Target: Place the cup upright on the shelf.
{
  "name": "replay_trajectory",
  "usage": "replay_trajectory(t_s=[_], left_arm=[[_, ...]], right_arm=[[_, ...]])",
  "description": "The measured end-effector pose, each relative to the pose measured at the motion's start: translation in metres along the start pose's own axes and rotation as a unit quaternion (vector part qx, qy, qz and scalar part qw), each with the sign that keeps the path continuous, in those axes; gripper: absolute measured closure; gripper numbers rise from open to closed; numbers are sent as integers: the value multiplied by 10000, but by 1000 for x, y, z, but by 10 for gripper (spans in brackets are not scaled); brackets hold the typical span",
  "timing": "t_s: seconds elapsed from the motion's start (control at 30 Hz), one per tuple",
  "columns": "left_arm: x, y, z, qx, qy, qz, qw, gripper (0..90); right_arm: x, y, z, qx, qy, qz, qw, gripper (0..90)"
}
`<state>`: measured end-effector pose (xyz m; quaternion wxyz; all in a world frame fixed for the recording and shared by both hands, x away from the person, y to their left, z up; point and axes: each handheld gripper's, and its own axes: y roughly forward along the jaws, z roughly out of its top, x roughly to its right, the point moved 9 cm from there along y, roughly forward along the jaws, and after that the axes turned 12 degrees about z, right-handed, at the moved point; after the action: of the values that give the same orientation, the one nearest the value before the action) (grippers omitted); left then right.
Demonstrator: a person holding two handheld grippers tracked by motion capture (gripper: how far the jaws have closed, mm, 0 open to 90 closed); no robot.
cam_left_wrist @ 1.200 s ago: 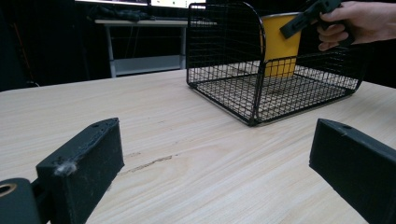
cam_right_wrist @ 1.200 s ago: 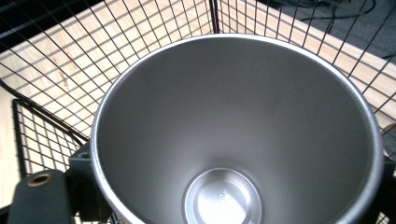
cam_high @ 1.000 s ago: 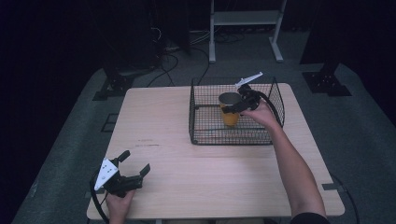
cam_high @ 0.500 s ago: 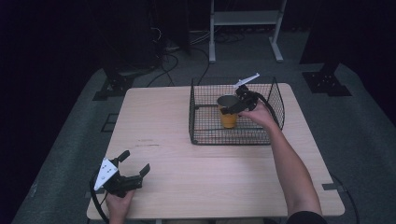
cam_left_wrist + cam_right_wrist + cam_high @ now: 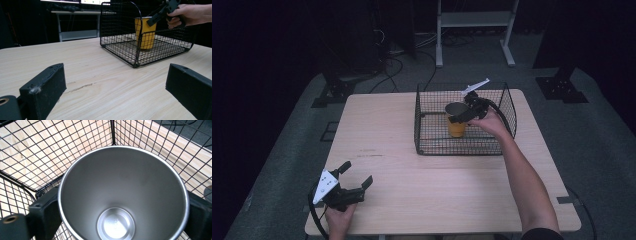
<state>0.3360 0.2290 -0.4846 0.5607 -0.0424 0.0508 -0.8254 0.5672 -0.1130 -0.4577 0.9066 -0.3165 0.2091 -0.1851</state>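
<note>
Worktop (image 5: 412,165) of pale wood, seen from the high view, with a black wire basket (image 5: 428,135) at its far right. The right gripper (image 5: 460,116) reaches into the basket, its jaws around the rim of a yellow cup (image 5: 456,127) that stands upright on the basket floor. The left gripper (image 5: 353,178) rests at the near left edge, well apart from the basket, jaws spread and holding nothing. Around the worktop lies grey floor (image 5: 592,130), with cables (image 5: 397,62) and a pale metal stand (image 5: 472,20) beyond the far edge; the room past that is dark.

In the left gripper view, two black jaws stand wide apart over bare wood grain. Far ahead and to the right, the basket holds the cup (image 5: 145,32), with the hand (image 5: 190,13) and the other gripper's jaw laid against the cup's rim.

In the right gripper view, the camera looks straight down into the cup's silver inside (image 5: 120,202). A jaw sits on each side, against the outer wall just under the rim, so the cup appears clasped. To handle it well, the hold should probably stay level and any lift go straight up, keeping the cup clear of the wire wall (image 5: 150,135) just ahead.
</note>
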Motion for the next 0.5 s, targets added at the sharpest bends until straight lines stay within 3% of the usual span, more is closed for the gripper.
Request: replay_trajectory(t_s=[0.5], left_arm=[[1, 0, 0, -7, 8, -4, 10000, 22]], right_arm=[[-4, -7, 5, 123, -45, -59, 9999, 23]])
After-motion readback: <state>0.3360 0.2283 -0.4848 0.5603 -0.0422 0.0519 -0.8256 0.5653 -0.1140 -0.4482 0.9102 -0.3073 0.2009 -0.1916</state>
